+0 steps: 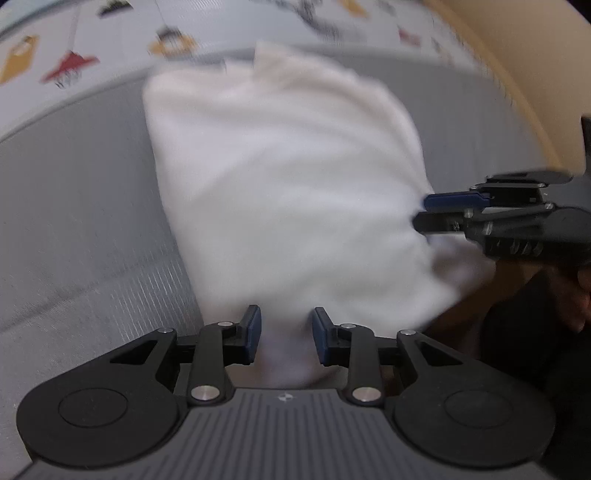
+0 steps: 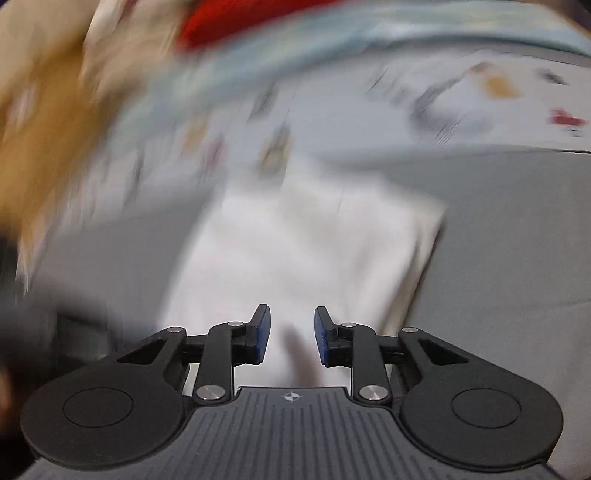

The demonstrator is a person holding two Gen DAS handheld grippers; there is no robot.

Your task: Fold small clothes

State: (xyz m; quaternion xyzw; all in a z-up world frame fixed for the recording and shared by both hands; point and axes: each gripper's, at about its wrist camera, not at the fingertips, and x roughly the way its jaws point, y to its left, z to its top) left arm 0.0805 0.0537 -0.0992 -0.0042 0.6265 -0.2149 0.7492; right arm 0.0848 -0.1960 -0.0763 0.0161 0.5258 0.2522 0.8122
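White cloth point(image 1: 280, 177) spread flat on grey sheet point(image 1: 74, 221) — blurry. Left gripper point(image 1: 286, 338) jaws apart over near edge. Right gripper point(image 2: 291, 338) jaws apart too — holding nothing.

A grey mat point(image 1: 81, 206) covers the near surface. Beyond it, from ten to two o'clock, lies a pale printed sheet point(image 1: 122, 33) with red and yellow figures. Something red point(image 2: 236, 22), blurred, sits at twelve o'clock in the right wrist view.
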